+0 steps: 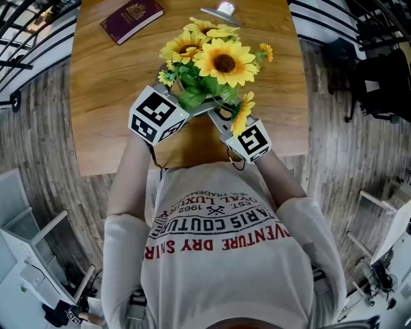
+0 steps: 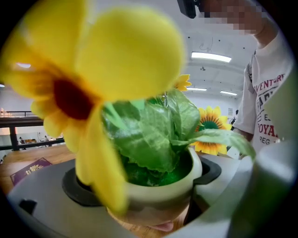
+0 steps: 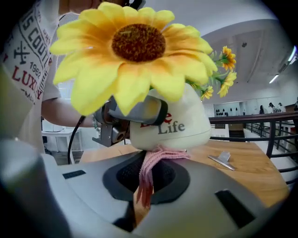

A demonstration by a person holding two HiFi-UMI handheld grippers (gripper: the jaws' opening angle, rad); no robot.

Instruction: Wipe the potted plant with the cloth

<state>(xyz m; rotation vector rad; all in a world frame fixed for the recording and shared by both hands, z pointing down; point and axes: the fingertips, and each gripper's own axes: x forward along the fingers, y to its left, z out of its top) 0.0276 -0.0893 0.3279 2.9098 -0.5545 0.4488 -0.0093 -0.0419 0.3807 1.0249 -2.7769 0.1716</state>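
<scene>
Both tongs on the potted sunflower plant at the counter's near edge

The left tongs (image 2: 148,188) are clamped on the cream pot (image 3: 181,125), one pad on each side of its rim, with green leaves (image 2: 153,135) and yellow sunflowers (image 1: 223,62) rising above. The right tongs (image 3: 145,179) are closed narrowly on a pink cloth (image 3: 151,162), whose bunched top presses against the pot's lower wall. The plant is above the near middle of the wooden counter (image 1: 115,96). A maroon booklet (image 1: 131,18) lies at the far left and a small metal piece (image 3: 223,160) at the far side.
</scene>
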